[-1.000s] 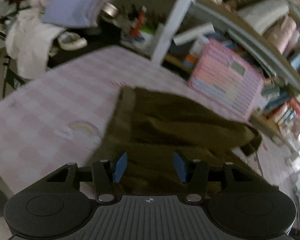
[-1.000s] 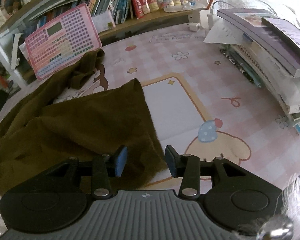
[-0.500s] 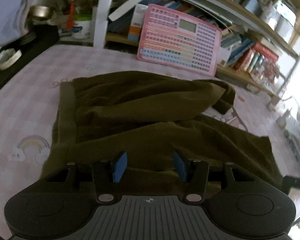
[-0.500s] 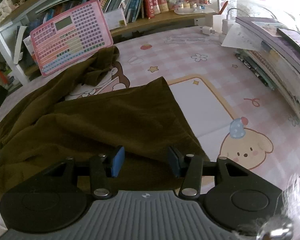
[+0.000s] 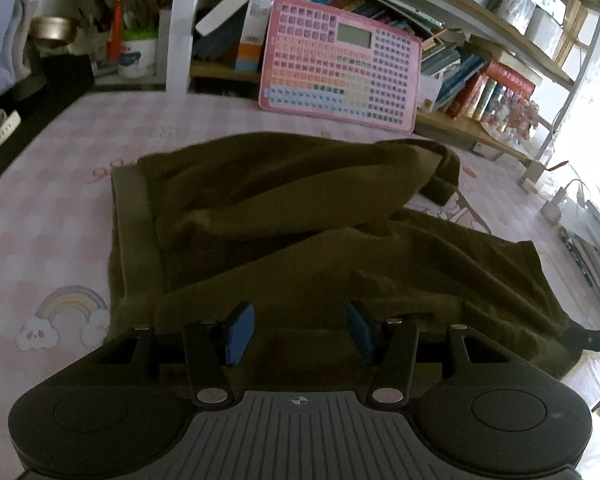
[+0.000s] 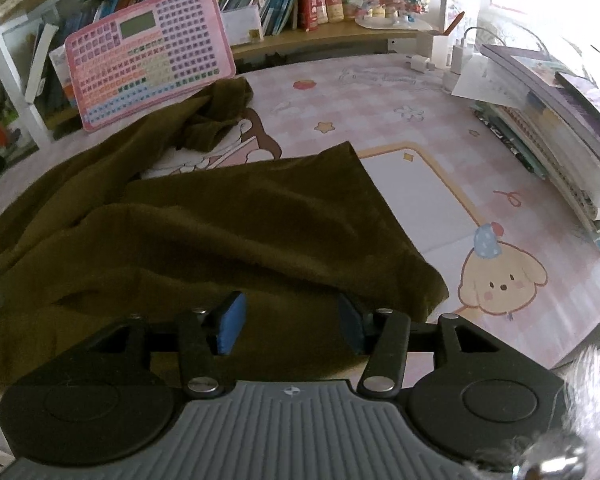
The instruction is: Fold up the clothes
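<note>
Two grippers spread, nothing pinched: left gripper [image 5: 300, 330] and right gripper [image 6: 288, 322] both low over near edge of olive garment [image 5: 300, 216]. Cloth soft, matte, rumpled in loose folds, ribbed band at left, lying on pink checked cartoon mat [image 6: 440, 184]. Left view alone shows rainbow print [image 5: 66, 310]; right view alone shows book stack [image 6: 556, 120]. Versus half second ago: both views sit closer over cloth, framing barely shifted.
</note>
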Available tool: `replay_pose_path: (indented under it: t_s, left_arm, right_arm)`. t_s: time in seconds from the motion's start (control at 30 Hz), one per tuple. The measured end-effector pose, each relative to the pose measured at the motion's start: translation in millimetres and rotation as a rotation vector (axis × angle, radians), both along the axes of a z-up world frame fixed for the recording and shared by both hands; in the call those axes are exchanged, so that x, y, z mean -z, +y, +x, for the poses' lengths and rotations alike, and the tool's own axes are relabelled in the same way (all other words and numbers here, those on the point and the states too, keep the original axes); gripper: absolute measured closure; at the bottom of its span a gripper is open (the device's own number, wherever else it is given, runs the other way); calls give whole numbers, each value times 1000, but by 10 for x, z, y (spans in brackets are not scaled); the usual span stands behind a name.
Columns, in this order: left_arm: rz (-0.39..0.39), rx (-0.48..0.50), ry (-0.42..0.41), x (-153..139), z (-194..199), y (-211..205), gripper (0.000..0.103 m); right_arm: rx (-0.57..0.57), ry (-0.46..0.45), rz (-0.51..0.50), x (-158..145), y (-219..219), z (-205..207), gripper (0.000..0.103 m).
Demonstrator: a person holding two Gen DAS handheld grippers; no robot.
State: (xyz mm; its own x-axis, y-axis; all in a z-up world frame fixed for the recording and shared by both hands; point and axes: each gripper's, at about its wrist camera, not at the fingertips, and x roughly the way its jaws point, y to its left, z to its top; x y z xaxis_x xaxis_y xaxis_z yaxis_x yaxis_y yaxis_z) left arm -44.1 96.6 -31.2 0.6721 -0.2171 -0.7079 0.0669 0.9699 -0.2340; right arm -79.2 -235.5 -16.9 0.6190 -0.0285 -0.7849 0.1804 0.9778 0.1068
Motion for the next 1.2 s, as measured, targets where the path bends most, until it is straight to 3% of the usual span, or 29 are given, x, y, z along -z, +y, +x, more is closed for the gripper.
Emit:
replay_pose_path:
  t_s: [0.4,0.67,0.87,1.2]
  left_arm:
    - [-36,-51,4,41,13,183,51]
    - [-11,-133,-10,1,189,199,51]
    - [69,-206,-38,-166,469,179,51]
    - [211,-246,-39,-324,866,89,51]
  right_arm:
    - [-15,7,-38,-23,157,32,53]
    - [-27,-38,-33,-60,-20,292,52]
    - [-75,-86,-21,-143,-376,856,51]
    - [-378,-119,-92,-98,-797,1988,42]
